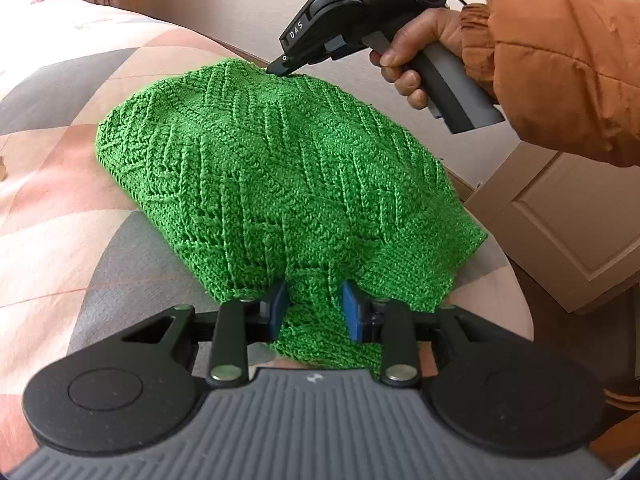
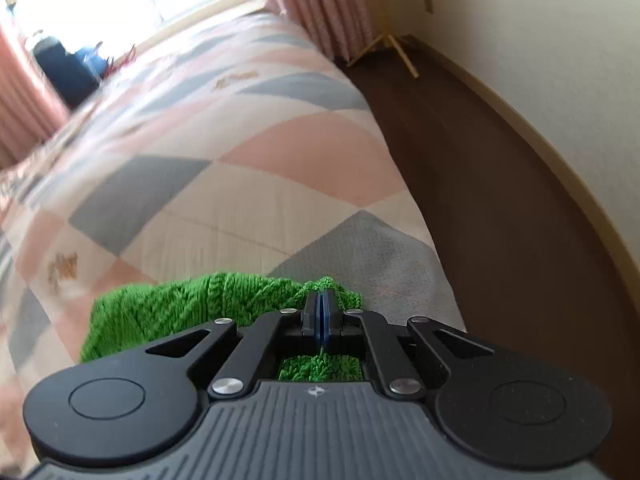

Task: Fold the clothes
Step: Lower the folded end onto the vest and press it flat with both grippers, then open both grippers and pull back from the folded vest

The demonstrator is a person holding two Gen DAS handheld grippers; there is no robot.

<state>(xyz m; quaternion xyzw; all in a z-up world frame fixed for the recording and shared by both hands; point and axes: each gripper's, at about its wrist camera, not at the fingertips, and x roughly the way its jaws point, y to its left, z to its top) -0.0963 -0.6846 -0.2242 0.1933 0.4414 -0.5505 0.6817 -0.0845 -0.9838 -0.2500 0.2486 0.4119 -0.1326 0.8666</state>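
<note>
A bright green knitted sweater (image 1: 276,176) lies bunched in a thick folded bundle on the bed. In the left wrist view my left gripper (image 1: 316,306) holds its near edge, and the blue pads (image 1: 280,304) squeeze a thick wad of knit between them. My right gripper (image 1: 280,68), held by a hand in an orange padded sleeve (image 1: 560,72), pinches the sweater's far edge. In the right wrist view my right gripper (image 2: 321,312) has its blue pads pressed together on a thin lip of the green sweater (image 2: 180,304), which trails left and under the fingers.
The bed is covered by a quilt (image 2: 248,184) with pink, grey and cream diamonds. Its right edge drops to a dark brown floor (image 2: 500,200) along a cream wall. Pink curtains (image 2: 320,4) and a bright window are at the far end. A white panelled door (image 1: 568,220) stands beyond the bed.
</note>
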